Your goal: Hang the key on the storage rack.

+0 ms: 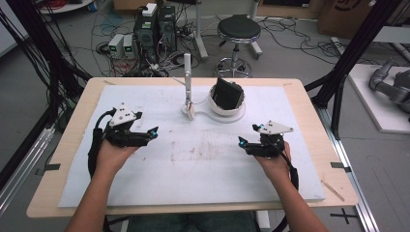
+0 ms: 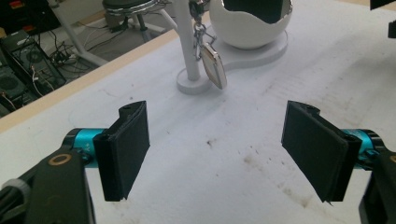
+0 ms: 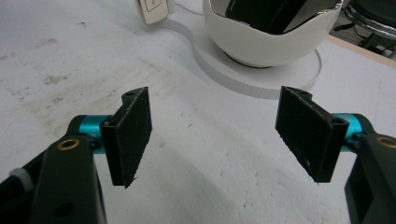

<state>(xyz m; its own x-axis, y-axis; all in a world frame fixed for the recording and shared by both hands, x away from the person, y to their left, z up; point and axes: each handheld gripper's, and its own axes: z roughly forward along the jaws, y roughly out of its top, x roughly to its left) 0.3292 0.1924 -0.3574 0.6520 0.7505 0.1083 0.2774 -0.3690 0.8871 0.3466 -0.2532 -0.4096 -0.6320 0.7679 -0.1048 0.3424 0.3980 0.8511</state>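
Two hand-held grippers rest low over the white mat point(image 1: 145, 193) that covers the table point(image 1: 72, 125), one toward its left edge and one toward its right. The left gripper point(image 1: 153, 133) stands released, its black jaws wide apart with bare mat between them; the left gripper view shows the gap plainly. The right gripper point(image 1: 247, 134) is likewise released and grasps nothing.

The things nearest the work sit at the middle of the far edge of the mat. A white stand point(image 1: 187, 72) rises from a flat white base point(image 2: 261, 51), and a keychain point(image 2: 212, 65) with a pale metal-rimmed tag hangs by its chain from the stand, the tag down near the foot. Just beside it on the same base sits a white egg-shaped bowl point(image 1: 227, 104) that holds a dark flat object point(image 1: 228, 93), standing on edge and leaning against the rim; what the object is cannot be told.

Judged from this layout, the hanging and the loading appear done: the keychain is on its stand, the dark object is in the bowl, and both grippers lie well apart from them. Nothing loose lies on the mat, so little or nothing seems left.
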